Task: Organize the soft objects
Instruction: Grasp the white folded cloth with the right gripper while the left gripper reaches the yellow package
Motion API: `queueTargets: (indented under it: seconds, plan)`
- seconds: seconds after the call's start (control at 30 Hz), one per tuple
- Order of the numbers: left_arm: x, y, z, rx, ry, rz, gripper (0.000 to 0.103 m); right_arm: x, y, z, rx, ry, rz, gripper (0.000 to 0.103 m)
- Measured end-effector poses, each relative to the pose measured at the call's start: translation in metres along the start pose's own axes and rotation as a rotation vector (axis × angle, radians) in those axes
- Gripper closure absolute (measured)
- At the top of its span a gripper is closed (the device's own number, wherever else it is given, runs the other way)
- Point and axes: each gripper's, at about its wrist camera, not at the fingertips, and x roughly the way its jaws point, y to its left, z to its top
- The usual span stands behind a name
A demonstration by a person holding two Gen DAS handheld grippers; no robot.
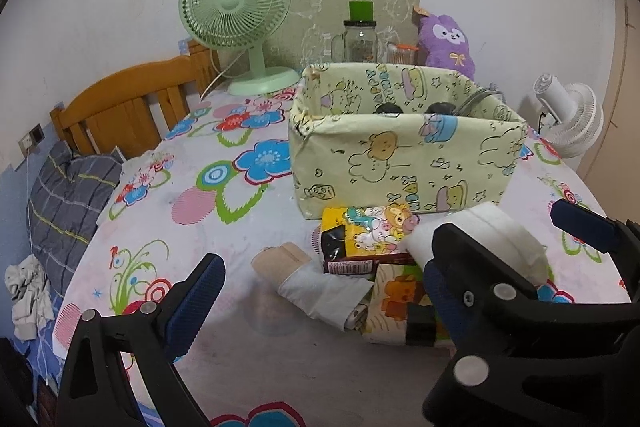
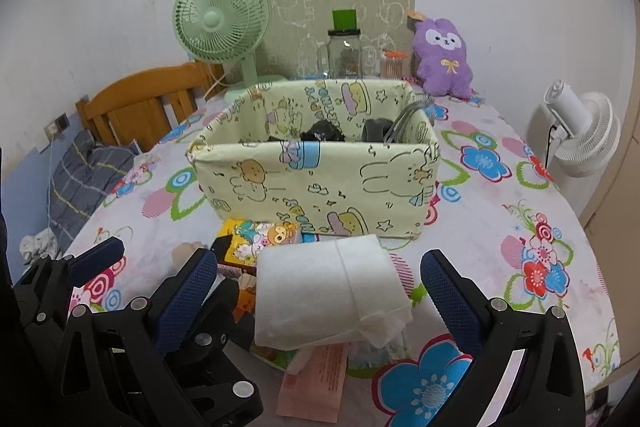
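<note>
A pale yellow cartoon-print fabric bin point(image 1: 404, 155) point(image 2: 320, 179) stands on the floral table, with dark items inside. In front of it lies a pile: a yellow cartoon packet point(image 1: 360, 239) point(image 2: 260, 237), a beige and white rolled cloth point(image 1: 316, 279), and a folded white soft pad point(image 2: 332, 291) point(image 1: 492, 239) on top. My right gripper point(image 2: 320, 291) is open, its fingers either side of the white pad. My left gripper point(image 1: 324, 287) is open and empty over the rolled cloth. The right gripper's fingers point(image 1: 452, 283) show in the left wrist view.
At the back stand a green desk fan point(image 1: 236, 15), a glass jar point(image 1: 360, 41) with a green lid, and a purple plush point(image 2: 442, 57). A white fan point(image 2: 580, 131) is off the right edge. A wooden bed and a grey pillow point(image 1: 68, 195) are on the left.
</note>
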Motion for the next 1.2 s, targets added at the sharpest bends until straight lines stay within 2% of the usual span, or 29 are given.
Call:
queueTargets:
  seconds: [0.5,0.63,0.8,0.97,1.2]
  plan:
    - [0.026,0.002,-0.005,-0.004,0.071,-0.022,0.007,0.032,-0.004,-0.005,0.018,0.083,-0.031,0.0]
    - [0.031,0.0,-0.005,0.004,0.087,-0.026,0.007,0.039,-0.008,-0.006,0.034,0.099,-0.044,0.013]
    - [0.032,-0.004,-0.002,0.008,0.083,-0.031,0.007,0.038,-0.012,-0.006,0.048,0.093,-0.036,0.021]
    - [0.035,-0.01,0.003,0.014,0.077,-0.041,0.007,0.036,-0.018,-0.004,0.064,0.085,-0.035,0.035]
    - [0.038,-0.019,0.013,0.017,0.061,-0.064,0.007,0.031,-0.028,0.001,0.091,0.06,-0.05,0.043]
